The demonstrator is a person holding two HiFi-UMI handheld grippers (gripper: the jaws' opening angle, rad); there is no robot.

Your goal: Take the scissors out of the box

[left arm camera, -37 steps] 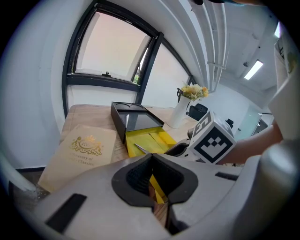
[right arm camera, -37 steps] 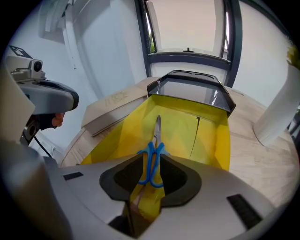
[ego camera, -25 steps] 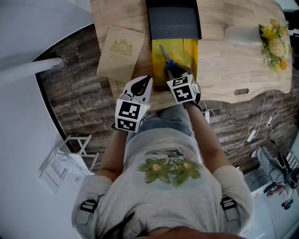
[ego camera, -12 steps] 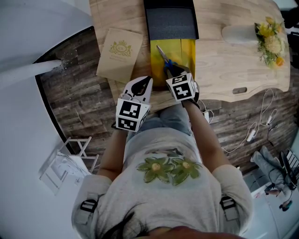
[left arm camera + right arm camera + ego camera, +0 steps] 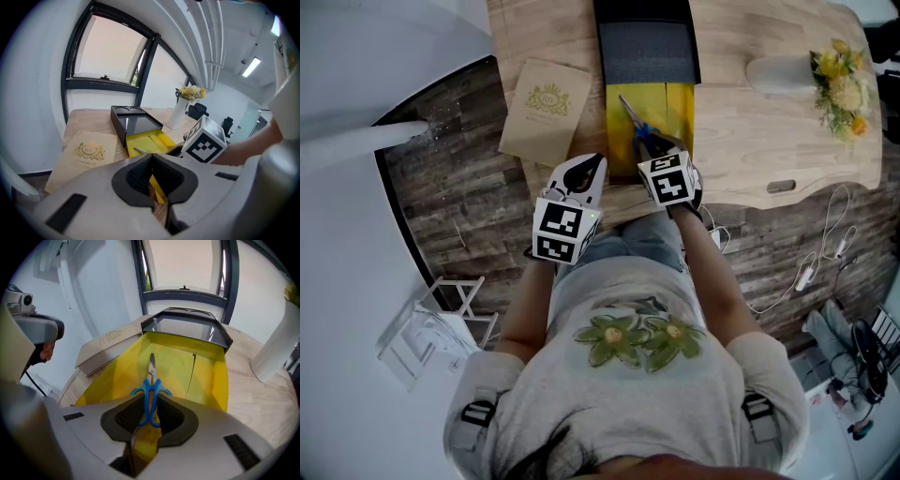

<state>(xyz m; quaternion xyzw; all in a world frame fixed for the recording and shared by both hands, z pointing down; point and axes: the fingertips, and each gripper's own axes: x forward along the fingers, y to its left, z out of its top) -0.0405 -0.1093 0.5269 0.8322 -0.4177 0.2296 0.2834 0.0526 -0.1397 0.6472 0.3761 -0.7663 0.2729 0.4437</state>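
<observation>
The scissors (image 5: pixel 634 124), with silver blades and blue handles, lie in the open yellow box (image 5: pixel 677 105) on the wooden table. My right gripper (image 5: pixel 660 150) reaches into the near end of the box. In the right gripper view its jaws (image 5: pixel 149 401) are shut on the blue handle loops of the scissors (image 5: pixel 151 380), and the blades point away along the yellow lining (image 5: pixel 206 366). My left gripper (image 5: pixel 585 171) hovers at the table's front edge, left of the box. In the left gripper view its jaws (image 5: pixel 152 159) are shut with nothing in them.
The black lid (image 5: pixel 645 42) lies behind the yellow box. A beige booklet with a gold crest (image 5: pixel 546 105) sits to its left. A white vase with yellow flowers (image 5: pixel 792 70) stands at the right. Cables (image 5: pixel 825 253) and a white rack (image 5: pixel 441 319) are on the floor.
Hardly anything differs: the view has shifted slightly, and my right gripper has stayed at the scissors' handles in the box. The left gripper has kept its place.
</observation>
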